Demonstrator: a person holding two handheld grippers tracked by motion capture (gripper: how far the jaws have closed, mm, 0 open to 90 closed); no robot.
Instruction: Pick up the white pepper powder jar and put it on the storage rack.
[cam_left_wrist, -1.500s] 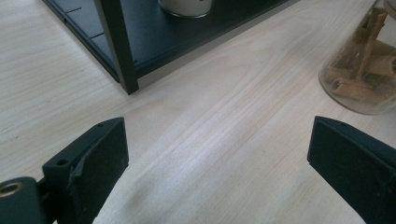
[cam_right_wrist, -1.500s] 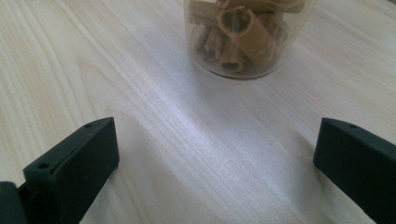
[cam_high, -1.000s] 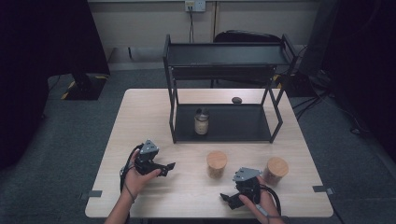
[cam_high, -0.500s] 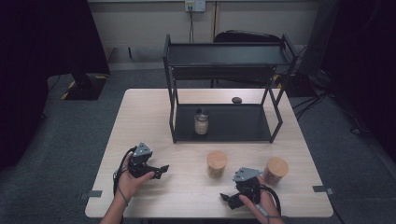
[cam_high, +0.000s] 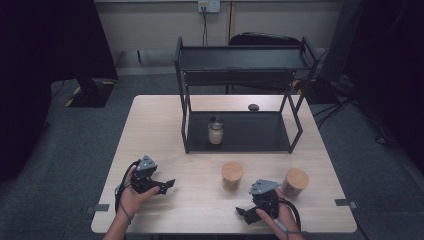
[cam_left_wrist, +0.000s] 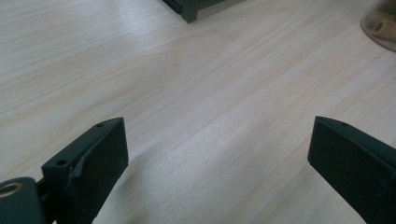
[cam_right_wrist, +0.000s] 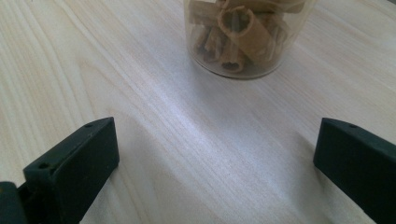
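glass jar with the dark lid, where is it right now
In the high view the glass jar stands on the rack's bottom shelf, at its left end, beyond the two wood-lidded jars.

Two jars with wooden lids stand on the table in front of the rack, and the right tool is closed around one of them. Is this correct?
Not quite. The two jars do stand on the table before the rack, but the right tool is open and holds nothing: in the right gripper view its jaws stand wide apart, short of the jar.

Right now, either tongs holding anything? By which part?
Nothing held. Left tongs and right tongs are both open over the bare table; the nearest jar sits beyond the right jaws, untouched.
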